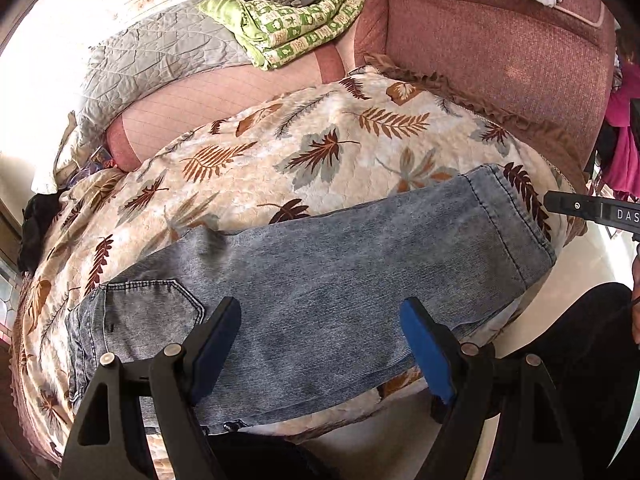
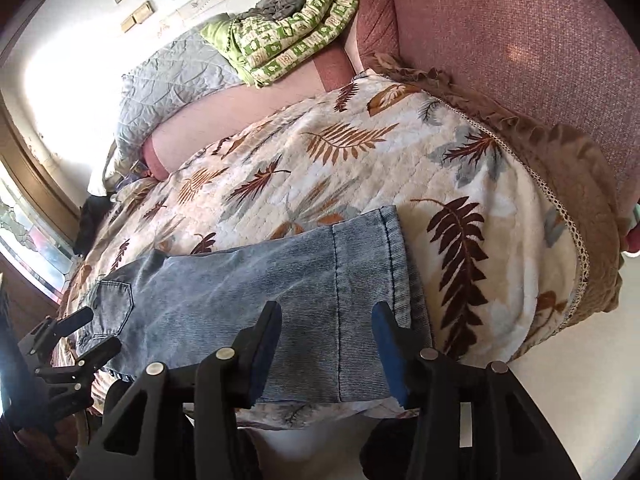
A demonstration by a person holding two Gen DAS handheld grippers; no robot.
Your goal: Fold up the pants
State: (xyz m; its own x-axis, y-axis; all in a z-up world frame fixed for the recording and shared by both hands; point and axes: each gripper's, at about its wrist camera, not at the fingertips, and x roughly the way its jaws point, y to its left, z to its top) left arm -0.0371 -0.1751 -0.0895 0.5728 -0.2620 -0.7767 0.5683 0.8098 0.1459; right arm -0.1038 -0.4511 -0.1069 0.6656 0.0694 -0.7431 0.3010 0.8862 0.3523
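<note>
Jaws: both the left gripper (image 1: 320,344) and right gripper (image 2: 326,344) are held spread, nothing pinched.
Pants: the jeans (image 1: 320,264) are laid flat on the leaf-print blanket (image 1: 248,168), legs stacked.
Risk: only 1 layer may be caught at the hem (image 2: 396,264), so the fold could be skewed.

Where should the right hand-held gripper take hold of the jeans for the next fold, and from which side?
Probably at the leg hem of the jeans, coming in from the near edge of the bed. The hem lies flat with its thick stitched edge just ahead of the open right hand-held gripper, and the pocket end sits under the open left hand-held gripper.
</note>
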